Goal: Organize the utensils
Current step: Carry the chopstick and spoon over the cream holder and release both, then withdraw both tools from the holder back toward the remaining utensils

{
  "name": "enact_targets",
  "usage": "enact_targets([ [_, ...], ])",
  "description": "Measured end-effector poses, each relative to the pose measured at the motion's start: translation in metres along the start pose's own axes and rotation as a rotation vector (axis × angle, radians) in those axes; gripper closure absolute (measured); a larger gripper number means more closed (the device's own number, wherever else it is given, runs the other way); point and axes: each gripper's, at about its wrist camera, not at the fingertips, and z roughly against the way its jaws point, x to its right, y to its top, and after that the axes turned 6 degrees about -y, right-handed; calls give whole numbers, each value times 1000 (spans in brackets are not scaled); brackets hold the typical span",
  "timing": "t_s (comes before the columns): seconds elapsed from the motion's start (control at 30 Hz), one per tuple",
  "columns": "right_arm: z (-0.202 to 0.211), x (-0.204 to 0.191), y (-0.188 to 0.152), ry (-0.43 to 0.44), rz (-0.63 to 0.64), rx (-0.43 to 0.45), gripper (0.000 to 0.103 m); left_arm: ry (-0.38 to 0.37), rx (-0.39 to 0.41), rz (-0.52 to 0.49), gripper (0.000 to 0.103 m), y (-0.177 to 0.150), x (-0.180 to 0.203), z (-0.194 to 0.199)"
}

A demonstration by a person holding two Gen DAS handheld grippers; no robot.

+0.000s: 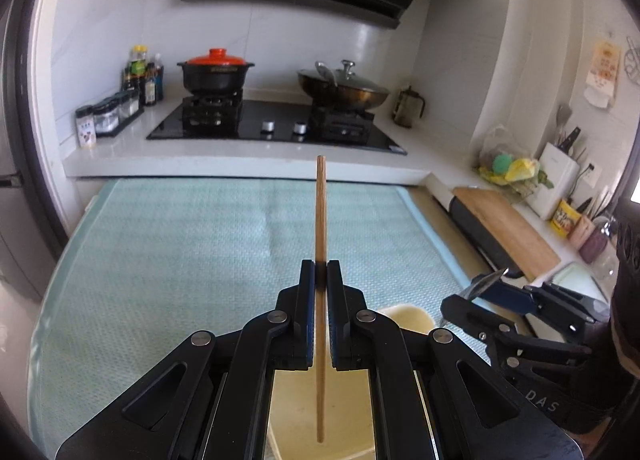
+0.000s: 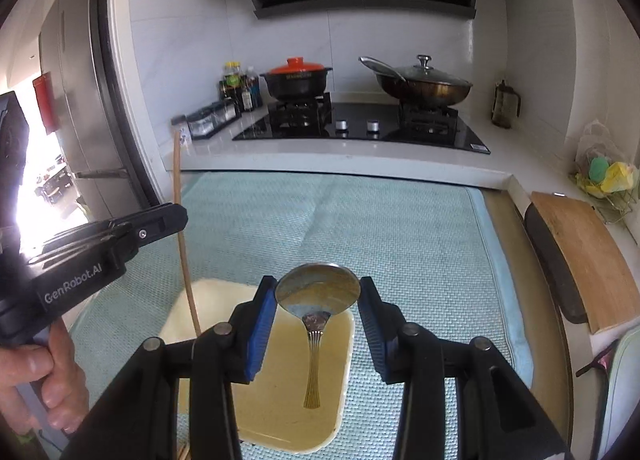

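My left gripper [image 1: 320, 272] is clamped on a wooden chopstick [image 1: 320, 212]; the stick runs lengthwise between the two pads, one end projecting well beyond the fingertips toward the stove, the other end reaching back over the cream tray [image 1: 320, 400] beneath the gripper. My right gripper [image 2: 318, 292] is clamped on a metal spoon [image 2: 316, 292]: the pads press the two sides of the bowl, and the handle hangs down over the cream tray [image 2: 280, 380] below. Seen from the right wrist, my left hand [image 2: 36, 376] holds its gripper at the left, the chopstick slanting down toward the tray's near-left part. The tray rests on the near part of the pale green mat [image 2: 400, 228], which covers the table. Beyond the mat's far edge stands the white counter [image 2: 360, 160] with the black stove [image 2: 360, 128]. A wooden cutting board [image 2: 584, 252] lies off the mat's right edge.
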Motion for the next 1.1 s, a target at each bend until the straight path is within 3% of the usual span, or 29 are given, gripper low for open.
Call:
enact_targets([
  [0.13,-19,4,1,-7,-21,-45,60,15,-65,10,99,-8,-3,-21],
  [0.23,-23,5,6,-8,-35,-53,50,26,-109,58,95,-9,-12,-29],
  [0.37,-1,10,13,-2,-64,-12,46,45,-72,58,57,-8,-18,-5],
  [0.5,46,14,1,-7,-38,67,42,60,-25,-29,39,-14,-15,45],
  [0.6,86,15,-29,-28,-4,103,40,93,0,-102,18,-33,-10,97],
  [0.7,124,12,-74,-66,43,129,40,133,32,-164,5,-63,-7,154],
  [0.8,159,12,-123,-104,63,152,40,152,43,-192,3,-98,-8,204],
  [0.9,186,11,-170,-154,68,162,40,180,73,-159,3,-133,-12,244],
  [1.1,214,8,-246,-214,10,144,40,213,116,-89,3,-200,-16,279],
])
